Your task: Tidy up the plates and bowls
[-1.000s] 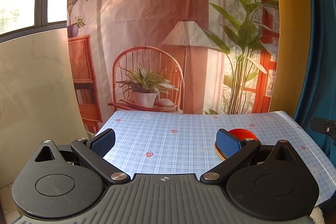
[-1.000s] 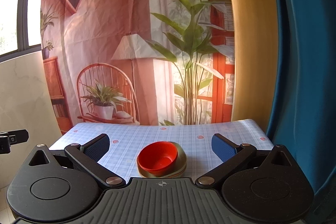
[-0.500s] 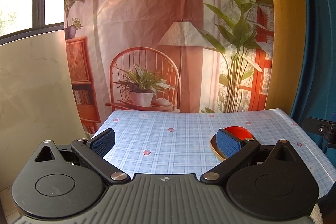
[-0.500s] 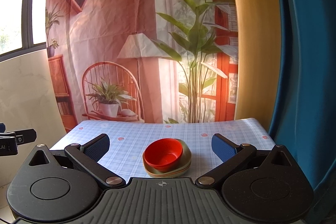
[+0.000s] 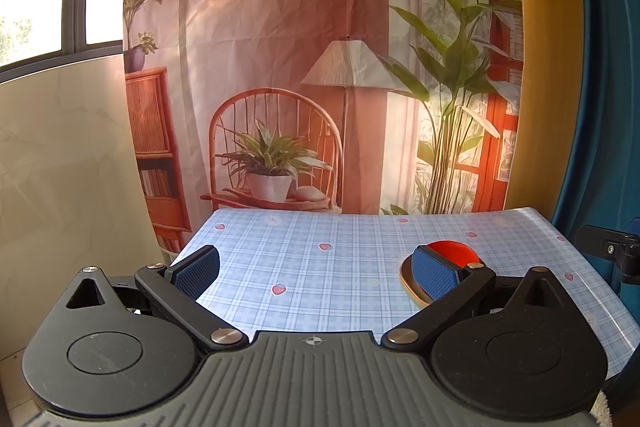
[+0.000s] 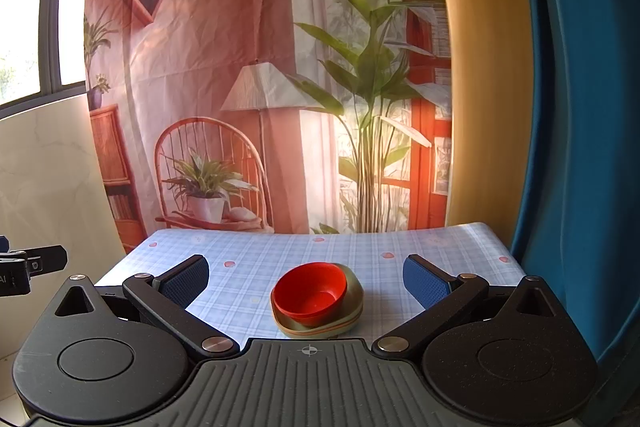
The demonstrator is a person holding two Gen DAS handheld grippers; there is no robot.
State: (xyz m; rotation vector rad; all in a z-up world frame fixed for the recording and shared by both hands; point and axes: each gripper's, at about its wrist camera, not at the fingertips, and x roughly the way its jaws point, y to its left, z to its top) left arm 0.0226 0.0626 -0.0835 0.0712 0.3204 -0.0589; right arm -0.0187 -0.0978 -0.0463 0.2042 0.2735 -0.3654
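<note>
A red bowl (image 6: 310, 293) sits nested on top of a stack of olive and tan dishes (image 6: 352, 311) on the blue checked tablecloth (image 6: 260, 267). My right gripper (image 6: 306, 279) is open and empty, held back from the stack, which lies between its fingers in the view. In the left wrist view the red bowl (image 5: 454, 253) and the tan plate rim (image 5: 405, 277) show partly behind the right blue pad. My left gripper (image 5: 316, 269) is open and empty, to the left of the stack.
A printed backdrop of a chair, lamp and plants (image 5: 280, 147) hangs behind the table. A blue curtain (image 6: 580, 147) is at the right, a marble wall (image 5: 60, 167) at the left. The other gripper's edge shows at the right of the left wrist view (image 5: 608, 247).
Both grippers have drifted slightly, so the stack has shifted a little in each view. The bowl and plates have not moved on the table. Both jaws stay open.
</note>
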